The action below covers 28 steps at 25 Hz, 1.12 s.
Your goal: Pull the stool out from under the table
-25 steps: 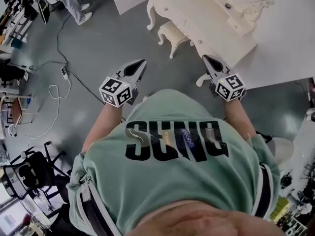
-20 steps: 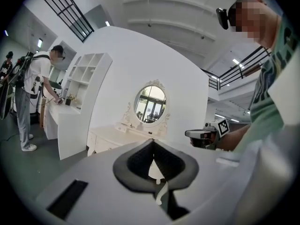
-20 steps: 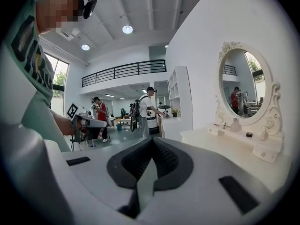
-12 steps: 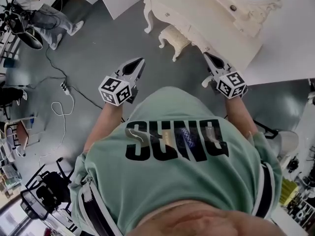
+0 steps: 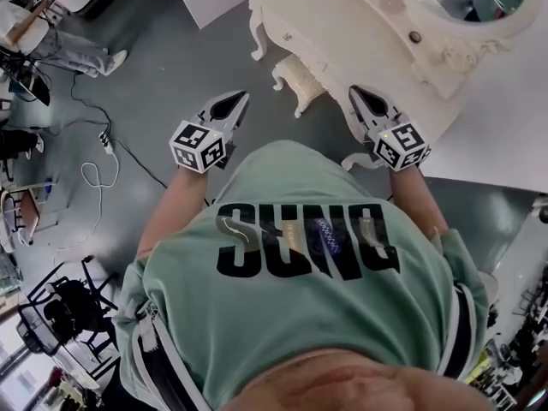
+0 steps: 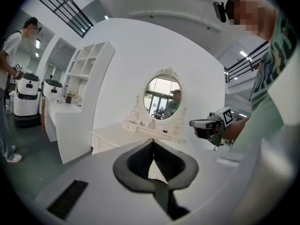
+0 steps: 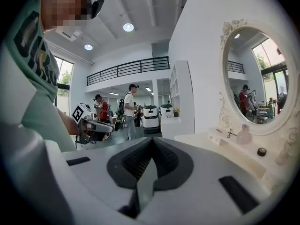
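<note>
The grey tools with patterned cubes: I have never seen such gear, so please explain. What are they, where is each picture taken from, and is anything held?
They are hand-held grippers, one in each of a person's hands. The head view looks down from the person's head over a green shirt: the left gripper and right gripper point toward a cream dressing table with a matching stool tucked partly under it. The other two pictures come from cameras riding on each gripper, looking along its jaws. The left gripper view faces the oval mirror; the right gripper view shows a small bottle on the tabletop. Both pairs of jaws are shut with nothing between them; neither touches the stool.
</note>
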### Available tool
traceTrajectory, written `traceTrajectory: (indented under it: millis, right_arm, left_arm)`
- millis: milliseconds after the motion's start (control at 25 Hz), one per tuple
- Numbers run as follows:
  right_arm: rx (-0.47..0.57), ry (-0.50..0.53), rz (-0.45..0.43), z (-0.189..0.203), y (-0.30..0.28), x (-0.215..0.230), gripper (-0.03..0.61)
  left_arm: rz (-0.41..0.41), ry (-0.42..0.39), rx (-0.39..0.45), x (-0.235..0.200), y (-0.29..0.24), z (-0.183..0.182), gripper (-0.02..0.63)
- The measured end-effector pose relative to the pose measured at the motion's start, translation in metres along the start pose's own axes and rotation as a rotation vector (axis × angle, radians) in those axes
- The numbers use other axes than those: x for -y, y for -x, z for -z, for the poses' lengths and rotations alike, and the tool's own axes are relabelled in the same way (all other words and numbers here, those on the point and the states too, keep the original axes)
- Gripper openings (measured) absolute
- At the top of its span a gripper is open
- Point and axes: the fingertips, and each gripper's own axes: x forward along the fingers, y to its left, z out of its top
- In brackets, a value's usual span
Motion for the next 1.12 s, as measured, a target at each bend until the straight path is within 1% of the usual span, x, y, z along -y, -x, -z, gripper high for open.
traceTrajectory:
  millis: [80,120,240,280,360,400,520,640,720,800,880,960,1120]
  right_arm:
    - [-0.012,0.033,-0.058,-0.001,-0.010,0.031,-0.006]
    - [-0.015,0.043,-0.086,-0.003,-0.015,0.044,-0.006]
    - [-0.011,0.062,-0.152,-0.012,-0.036,0.069,-0.006]
    - [-0.009,0.063,-0.162,-0.013,-0.045,0.074,-0.006]
    - [-0.007,0.048,-0.166,-0.010,-0.061,0.077,-0.006]
    - [-0.006,0.038,-0.161,-0.007,-0.070,0.075,-0.006]
    - [-0.026,0.008,-0.122,0.012,-0.097,0.062,-0.006]
    - [-0.077,-0.041,-0.062,0.047,-0.123,0.051,-0.006]
    - [-0.108,-0.062,-0.035,0.075,-0.147,0.049,-0.006]
    - [-0.138,-0.079,-0.026,0.110,-0.165,0.047,-0.006]
    - [-0.179,-0.095,-0.029,0.151,-0.171,0.047,-0.006]
    - [-0.213,-0.104,-0.027,0.190,-0.180,0.056,-0.006]
    - [-0.239,-0.089,-0.022,0.246,-0.201,0.073,-0.006]
  left_arm:
    - [-0.062,0.002,0.002,0.002,-0.033,0.001,0.008]
    - [-0.081,0.002,-0.002,0.005,-0.049,0.001,0.008]
    - [-0.108,-0.011,-0.031,0.005,-0.090,0.001,0.008]
    - [-0.115,-0.001,-0.035,0.000,-0.099,0.001,0.008]
    - [-0.120,0.031,-0.045,-0.013,-0.108,0.005,0.008]
    - [-0.117,0.033,-0.055,-0.021,-0.110,0.009,0.008]
    - [-0.085,0.011,-0.097,-0.049,-0.112,0.027,0.008]
    - [-0.049,0.035,-0.123,-0.078,-0.117,0.051,0.008]
    - [-0.028,0.029,-0.134,-0.102,-0.130,0.068,0.008]
    - [-0.014,0.018,-0.150,-0.120,-0.147,0.095,0.008]
    - [-0.018,0.041,-0.165,-0.128,-0.164,0.131,0.008]
    - [-0.038,0.073,-0.169,-0.144,-0.184,0.164,0.008]
    - [-0.062,0.097,-0.177,-0.174,-0.225,0.225,0.008]
